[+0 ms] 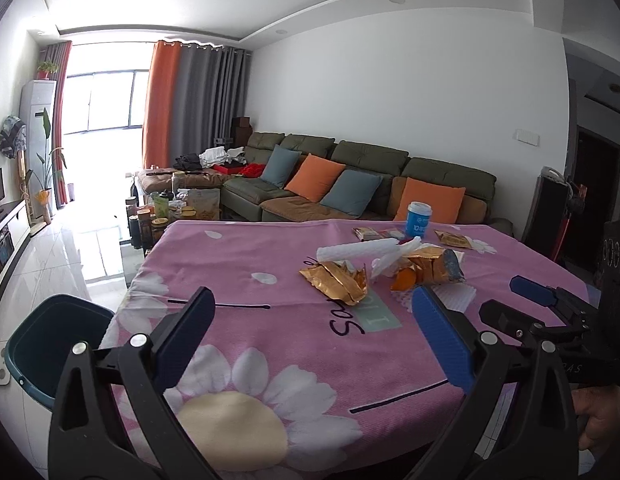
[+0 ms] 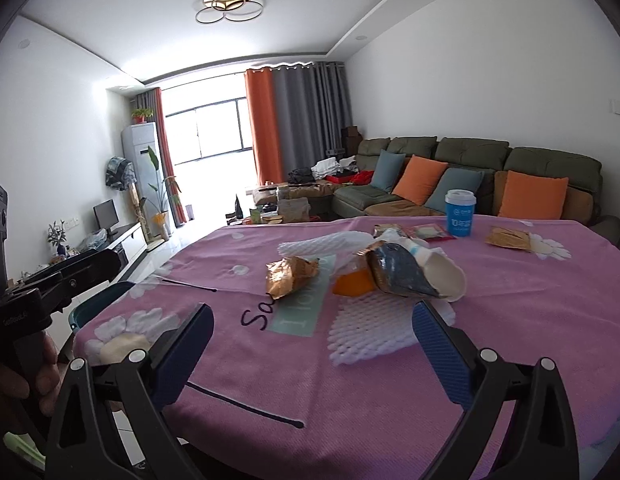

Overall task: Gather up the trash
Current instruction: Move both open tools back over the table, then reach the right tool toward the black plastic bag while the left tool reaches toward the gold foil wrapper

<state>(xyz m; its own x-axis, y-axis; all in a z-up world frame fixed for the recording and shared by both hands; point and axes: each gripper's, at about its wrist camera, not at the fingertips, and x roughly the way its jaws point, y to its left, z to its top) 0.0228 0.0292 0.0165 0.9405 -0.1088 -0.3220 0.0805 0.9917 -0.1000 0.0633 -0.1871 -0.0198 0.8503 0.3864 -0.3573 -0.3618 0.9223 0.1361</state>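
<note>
Trash lies in a heap on the pink flowered tablecloth (image 1: pixel 270 264): a crumpled gold wrapper (image 1: pixel 337 282) (image 2: pixel 290 276), a grey and gold snack bag (image 1: pixel 439 268) (image 2: pixel 401 276), an orange piece (image 1: pixel 403 280) (image 2: pixel 351 282) and white foam netting (image 1: pixel 361 250) (image 2: pixel 373 332). A dark teal bin (image 1: pixel 50 344) (image 2: pixel 98 304) stands beside the table's left edge. My left gripper (image 1: pixel 311 294) hovers open and empty, short of the gold wrapper. My right gripper (image 2: pixel 311 308) (image 1: pixel 505 298) is also open and empty, with its right finger just above the foam netting.
A blue paper cup (image 1: pixel 418 220) (image 2: pixel 460 213) stands upright at the far side of the table, with flat gold packets (image 1: pixel 451 239) (image 2: pixel 507 237) near it. Beyond are a green sofa (image 1: pixel 369 172) with cushions and a cluttered low table (image 1: pixel 170 204). A hand (image 2: pixel 14 384) holds the left gripper's handle.
</note>
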